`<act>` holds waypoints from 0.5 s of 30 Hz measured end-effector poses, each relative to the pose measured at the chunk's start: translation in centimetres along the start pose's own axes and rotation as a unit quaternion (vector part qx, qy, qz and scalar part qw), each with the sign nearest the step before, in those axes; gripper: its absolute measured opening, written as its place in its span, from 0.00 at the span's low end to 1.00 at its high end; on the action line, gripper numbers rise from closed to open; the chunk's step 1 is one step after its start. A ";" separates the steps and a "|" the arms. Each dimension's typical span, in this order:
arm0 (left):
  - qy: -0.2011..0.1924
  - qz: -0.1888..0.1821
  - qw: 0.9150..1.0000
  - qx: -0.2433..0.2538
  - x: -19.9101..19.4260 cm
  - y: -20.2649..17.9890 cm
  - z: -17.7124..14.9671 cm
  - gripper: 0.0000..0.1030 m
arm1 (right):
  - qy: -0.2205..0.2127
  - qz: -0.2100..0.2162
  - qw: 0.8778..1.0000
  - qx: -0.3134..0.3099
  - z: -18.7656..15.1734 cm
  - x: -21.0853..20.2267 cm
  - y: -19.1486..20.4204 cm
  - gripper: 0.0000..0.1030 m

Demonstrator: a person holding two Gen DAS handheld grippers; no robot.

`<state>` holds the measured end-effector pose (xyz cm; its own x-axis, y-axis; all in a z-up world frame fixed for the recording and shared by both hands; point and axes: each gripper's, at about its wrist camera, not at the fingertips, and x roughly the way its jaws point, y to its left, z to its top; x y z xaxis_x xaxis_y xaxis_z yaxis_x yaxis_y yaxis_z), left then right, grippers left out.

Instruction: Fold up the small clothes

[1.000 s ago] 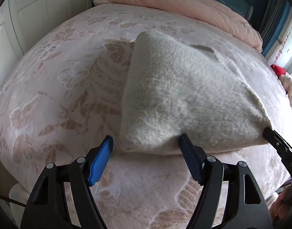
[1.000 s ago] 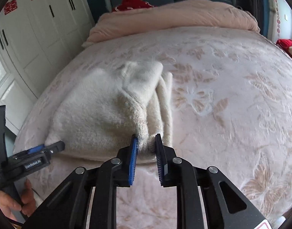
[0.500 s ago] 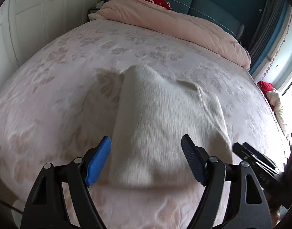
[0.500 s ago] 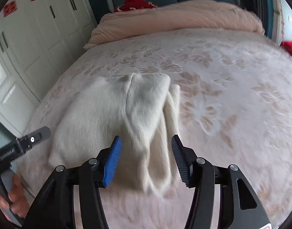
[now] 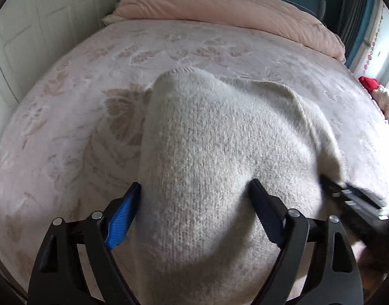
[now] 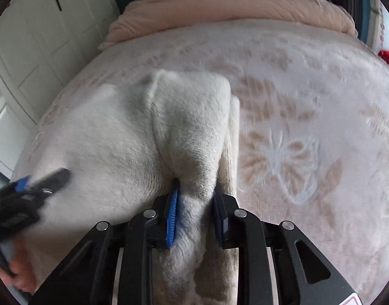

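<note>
Half a second ago the right hand-held gripper (image 6: 194, 198) stood spread above the sweater (image 5: 219, 152); now its fingers have closed in on a bunched ridge of knit at the near edge, gripping it, while the left hand-held gripper (image 5: 194, 198) has dropped closer and straddles the near-left part of the garment with its fingers wide apart, holding nothing. The cream sweater lies partly folded on the bed (image 5: 67, 127), its right side doubled over into a thick lengthwise band, near the foot edge and well apart from the pink duvet (image 5: 232, 12) heaped at the head. The step in hand looks like taking up the near hem for a crosswise fold. Next, the left fingers likely need to close on the near-left corner, so both corners can lift together and carry toward the far edge; the thick knit may slip or sag if only one layer is caught.
</note>
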<state>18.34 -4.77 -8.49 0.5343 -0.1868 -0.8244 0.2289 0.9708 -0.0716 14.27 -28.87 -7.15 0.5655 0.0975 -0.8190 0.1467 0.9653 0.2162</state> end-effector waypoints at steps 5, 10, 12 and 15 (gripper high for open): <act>-0.015 0.015 1.000 -0.002 -3.1 0.3 -0.5 0.78 | -0.070 -0.013 0.997 -0.006 -0.4 -7.0 1.1 0.29; -0.031 0.021 0.999 0.009 -6.7 -0.4 -2.7 0.79 | -0.084 -0.041 0.996 -0.001 -5.0 -10.8 0.3 0.57; -0.032 0.021 0.999 0.014 -7.6 -0.8 -3.9 0.80 | -0.088 -0.055 0.995 0.005 -7.3 -11.5 0.0 0.62; -0.036 0.031 0.999 0.020 -8.4 -1.1 -5.9 0.80 | -0.074 -0.076 0.994 0.012 -10.5 -11.4 -0.3 0.69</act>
<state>8.78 -3.39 -4.81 0.6050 -0.1377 -0.7842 0.2242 0.9745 0.0019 -0.72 -27.73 -3.46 0.6482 -0.0884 -0.7563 0.2589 0.9596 0.1098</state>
